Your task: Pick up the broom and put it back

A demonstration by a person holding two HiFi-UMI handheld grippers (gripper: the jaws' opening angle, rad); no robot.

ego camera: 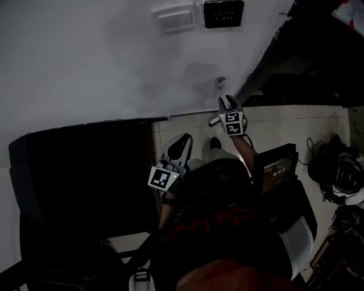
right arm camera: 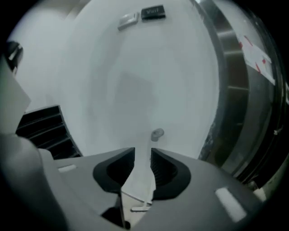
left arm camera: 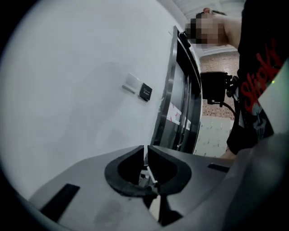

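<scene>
The broom shows only as a pale handle (right arm camera: 144,173) that runs up between my right gripper's jaws to a grey end cap (right arm camera: 157,133) close to the white wall. In the head view that cap (ego camera: 220,82) sits just beyond my right gripper (ego camera: 229,102), low on the wall. My right gripper (right arm camera: 142,153) is shut on the handle. The broom's head is hidden. My left gripper (ego camera: 183,141) hangs lower left, near the person's body. Its jaws (left arm camera: 146,151) are shut with nothing between them.
A dark stepped structure (ego camera: 85,170) fills the left. A white switch box (ego camera: 176,18) and black sign (ego camera: 223,12) hang on the wall. A metal door frame (right arm camera: 235,90) stands right. A dark screen (ego camera: 276,167) and tangled cables (ego camera: 333,167) lie on the tiled floor.
</scene>
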